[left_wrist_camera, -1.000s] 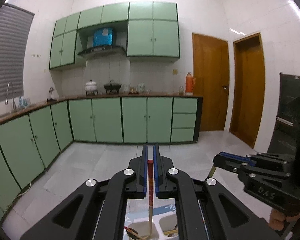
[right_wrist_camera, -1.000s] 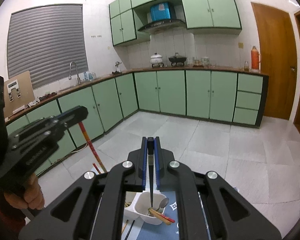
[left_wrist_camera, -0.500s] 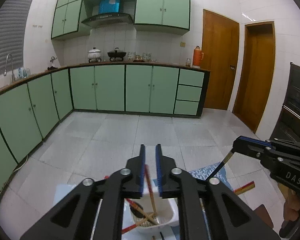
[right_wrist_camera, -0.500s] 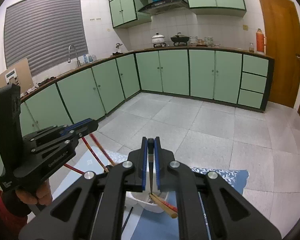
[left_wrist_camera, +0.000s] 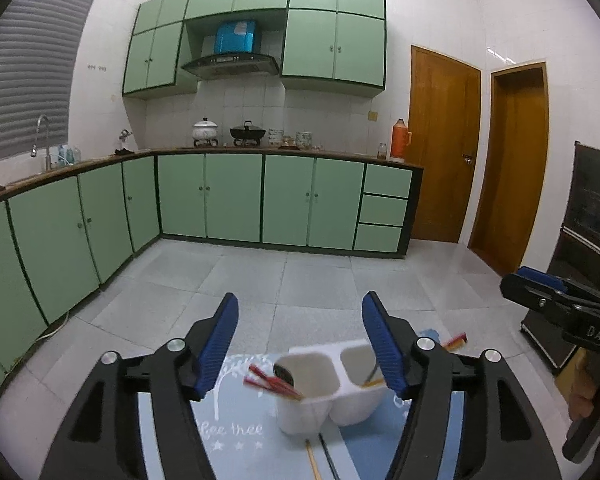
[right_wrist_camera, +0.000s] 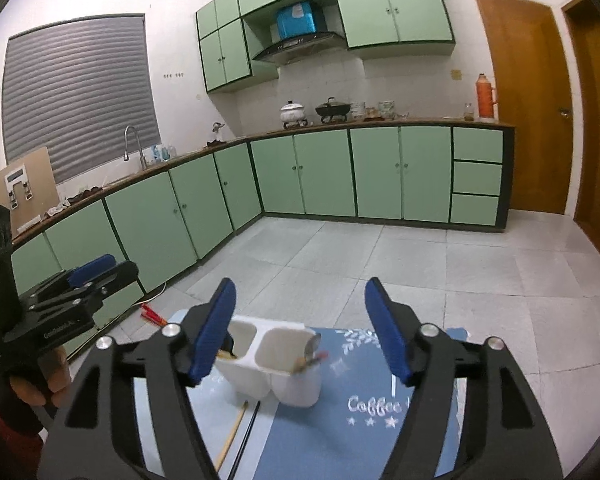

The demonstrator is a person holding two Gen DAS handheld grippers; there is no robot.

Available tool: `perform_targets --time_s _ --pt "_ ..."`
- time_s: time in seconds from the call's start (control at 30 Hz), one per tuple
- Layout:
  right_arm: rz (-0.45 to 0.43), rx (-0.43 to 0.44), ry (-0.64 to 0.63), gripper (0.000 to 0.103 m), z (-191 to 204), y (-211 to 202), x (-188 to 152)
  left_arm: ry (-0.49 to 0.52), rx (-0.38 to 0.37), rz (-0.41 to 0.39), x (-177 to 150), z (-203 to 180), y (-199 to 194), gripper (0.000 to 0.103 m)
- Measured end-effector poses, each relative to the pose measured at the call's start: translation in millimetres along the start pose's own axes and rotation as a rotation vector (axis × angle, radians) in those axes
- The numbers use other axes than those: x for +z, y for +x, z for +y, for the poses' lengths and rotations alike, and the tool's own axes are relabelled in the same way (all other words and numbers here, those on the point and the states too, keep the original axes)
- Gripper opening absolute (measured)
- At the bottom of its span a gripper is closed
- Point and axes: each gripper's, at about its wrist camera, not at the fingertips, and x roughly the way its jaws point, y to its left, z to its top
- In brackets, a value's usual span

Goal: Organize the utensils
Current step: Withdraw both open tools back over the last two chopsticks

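Note:
A white two-compartment utensil holder (left_wrist_camera: 324,396) stands on a blue mat (left_wrist_camera: 236,432). Red chopsticks (left_wrist_camera: 270,381) and a dark spoon lean in its left compartment; a utensil leans in the right one. My left gripper (left_wrist_camera: 300,340) is open and empty above the holder. My right gripper (right_wrist_camera: 300,324) is open and empty above the holder (right_wrist_camera: 276,368), where a spoon and a red-tipped chopstick (right_wrist_camera: 314,354) stick out. A wooden chopstick (right_wrist_camera: 232,434) and a black one (right_wrist_camera: 246,436) lie on the mat in front of the holder.
Red chopsticks (left_wrist_camera: 454,340) lie behind the holder at the mat's far edge, and they also show in the right wrist view (right_wrist_camera: 152,316). Green cabinets (left_wrist_camera: 236,200) line the far walls. A dark oven (left_wrist_camera: 592,240) stands to the right.
Both grippers were shut on utensils over the holder; both have opened. The red chopstick and the dark utensil now rest in the holder. Both views now look up more.

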Motion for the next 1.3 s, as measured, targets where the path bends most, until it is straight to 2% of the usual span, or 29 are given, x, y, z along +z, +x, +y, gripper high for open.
perform_targets --time_s 0.13,0.33,0.47,0.63,0.73,1.0,1.3 --pt "0.000 -0.017 0.021 0.079 1 -22 -28 0.002 0.017 0.005 -24 -7 -25 0.070" --pt "0.046 -0.053 0.000 0.087 15 -37 -80 0.004 0.045 0.067 -75 -13 -46 0.079" --pt "0.103 -0.071 -0.010 0.088 24 -37 -120 -0.003 0.055 0.120 -110 -13 -51 0.084" --pt "0.153 -0.080 -0.003 0.088 38 -34 -169 0.017 0.090 0.169 -166 -13 -59 0.085" --pt "0.162 -0.086 -0.007 0.088 48 -32 -193 -0.004 0.104 0.198 -191 -8 -61 0.085" --pt "0.141 -0.103 0.005 0.087 64 -25 -222 -0.016 0.120 0.205 -219 1 -65 0.085" --pt "0.175 -0.110 0.025 0.075 74 -15 -240 -0.049 0.131 0.194 -226 15 -72 0.085"
